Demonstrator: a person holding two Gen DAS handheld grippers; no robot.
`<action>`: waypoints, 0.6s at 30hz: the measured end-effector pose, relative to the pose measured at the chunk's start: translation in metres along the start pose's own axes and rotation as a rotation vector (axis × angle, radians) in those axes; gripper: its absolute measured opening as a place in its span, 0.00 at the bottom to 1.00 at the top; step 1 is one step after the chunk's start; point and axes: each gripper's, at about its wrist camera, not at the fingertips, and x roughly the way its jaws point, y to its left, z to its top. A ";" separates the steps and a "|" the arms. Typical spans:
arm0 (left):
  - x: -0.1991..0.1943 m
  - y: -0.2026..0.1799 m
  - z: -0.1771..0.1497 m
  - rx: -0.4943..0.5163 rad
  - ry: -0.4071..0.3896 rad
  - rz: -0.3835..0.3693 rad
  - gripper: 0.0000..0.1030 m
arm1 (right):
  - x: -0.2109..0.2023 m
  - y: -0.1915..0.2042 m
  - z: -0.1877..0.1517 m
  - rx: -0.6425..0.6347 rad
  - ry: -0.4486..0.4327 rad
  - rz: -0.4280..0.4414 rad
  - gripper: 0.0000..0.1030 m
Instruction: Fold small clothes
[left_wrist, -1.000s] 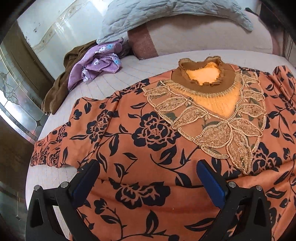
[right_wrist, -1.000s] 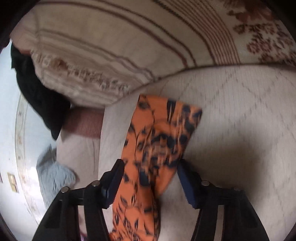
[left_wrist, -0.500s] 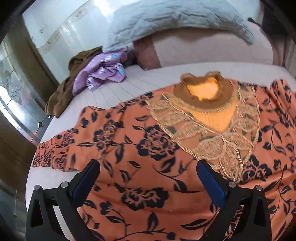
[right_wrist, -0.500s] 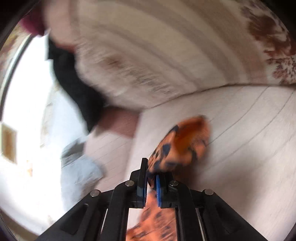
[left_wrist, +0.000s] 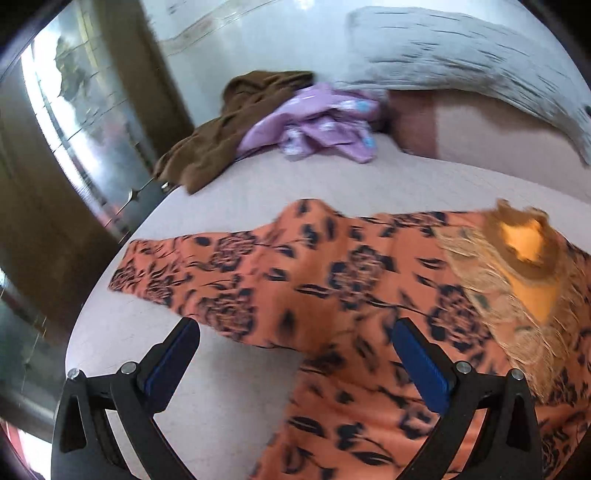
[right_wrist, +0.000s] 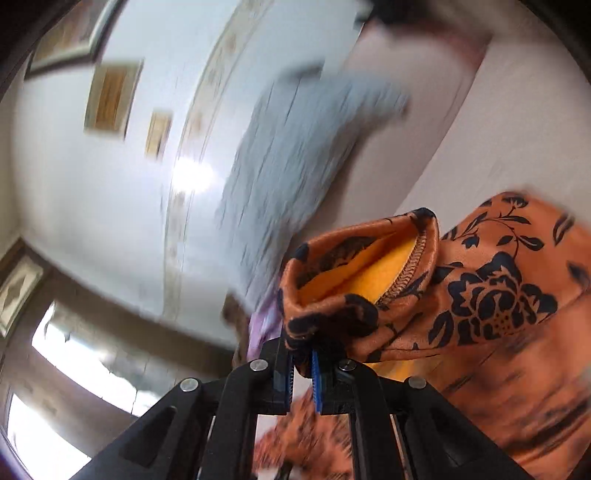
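A floral top lies spread across the near part of the bed, its left sleeve reaching toward the bed's left edge and its neckline to the right. Behind it, at the far left of the bed, a crumpled garment rests beside a heaped cloth to its left. A pillow lies on a bolster along the far side, right of those clothes. The right sleeve's cuff is raised off the bed, pinched in the right gripper.

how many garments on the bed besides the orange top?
2. A brown garment is heaped at the bed's far left edge; a purple one lies bunched beside it, against the pillows. More may be hidden.
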 end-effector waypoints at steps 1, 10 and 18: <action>0.003 0.008 0.002 -0.019 0.011 0.009 1.00 | 0.017 0.002 -0.014 0.002 0.038 -0.004 0.08; 0.022 0.059 0.010 -0.172 0.066 0.011 1.00 | 0.120 -0.024 -0.123 0.095 0.530 -0.034 0.77; 0.018 0.028 0.006 -0.108 0.093 -0.191 1.00 | 0.034 -0.021 -0.076 -0.026 0.316 -0.102 0.77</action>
